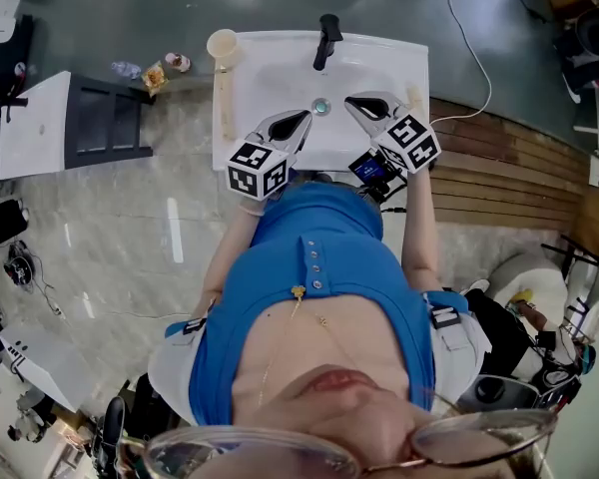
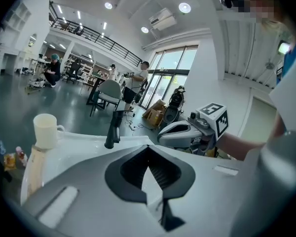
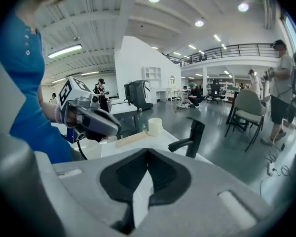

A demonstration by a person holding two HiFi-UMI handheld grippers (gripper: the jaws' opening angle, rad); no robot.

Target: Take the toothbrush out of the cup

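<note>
Left gripper (image 1: 298,120): jaws pressed together with nothing between them; it hangs over the near edge of the sink (image 1: 270,73), tips pointing at the basin.
Right gripper (image 1: 357,103): jaws also closed and empty, just beside the left one, on the other side of the drain (image 1: 320,107).
Faucet (image 1: 326,40): black, at the back of the basin, between the two grippers and beyond them.
Cup (image 1: 223,43): pale and upright on the sink's back left corner. Nothing shows above its rim in any view.
Beige stick (image 2: 33,167): lies flat on the left rim just this side of the cup. Possibly the toothbrush, but I cannot tell.
Its long axis: runs along the rim, near to far, with the far end at the cup.
Bearing: cup and stick sit ahead and to the left of both grippers.
Nearer hand: the left, by my reading. The right would have to cross the basin.
Next move needs: jaws opened before any reach.
</note>
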